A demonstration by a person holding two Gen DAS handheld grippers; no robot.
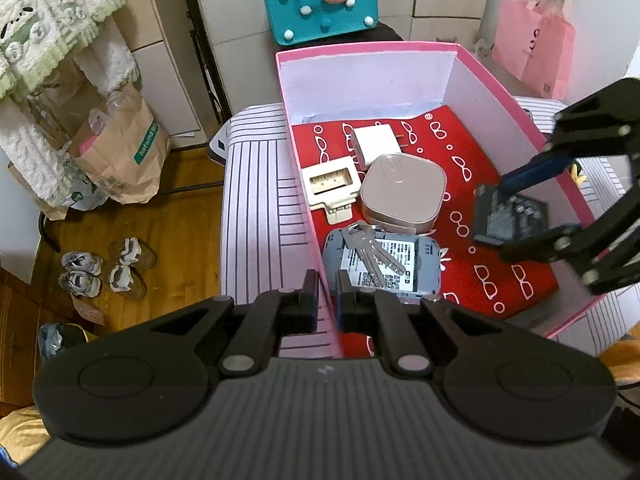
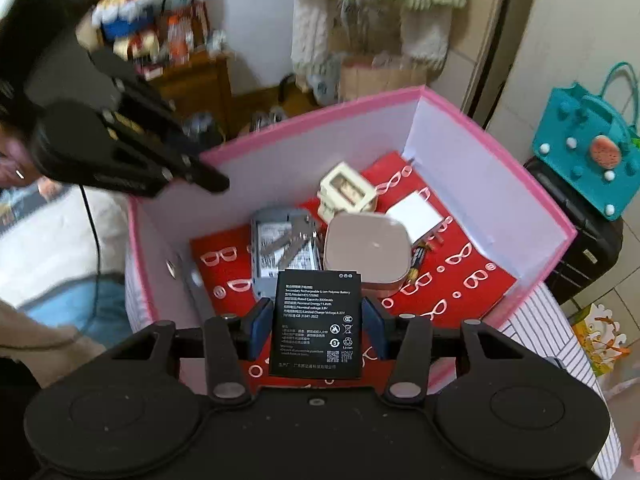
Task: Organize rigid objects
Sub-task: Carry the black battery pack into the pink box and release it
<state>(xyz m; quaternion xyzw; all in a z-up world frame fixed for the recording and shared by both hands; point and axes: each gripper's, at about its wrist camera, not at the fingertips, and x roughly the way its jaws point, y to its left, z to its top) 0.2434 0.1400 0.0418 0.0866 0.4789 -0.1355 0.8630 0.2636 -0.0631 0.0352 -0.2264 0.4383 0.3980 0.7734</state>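
We see our right claw [image 2: 316,322] pinching a black battery [image 2: 314,324] upright between its pads, above the near end of the pink box [image 2: 500,168]. Ahead of it, on the red mat [image 2: 452,284], lie a rounded case [image 2: 366,250], keys [image 2: 288,242] and a charger [image 2: 414,216]. Our left claw [image 1: 327,300] is pressed together on the box's side wall.

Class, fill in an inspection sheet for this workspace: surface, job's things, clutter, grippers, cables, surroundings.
Surface: striped cover under the pink box.
Job's things: keys on grey device; charger, rounded case, cream part in box.
Clutter: small battery beside case.
Grippers: left gripper shut on box wall; right gripper holds flat black battery.
Cables: black cable.
Surroundings: teal bag, shoes.
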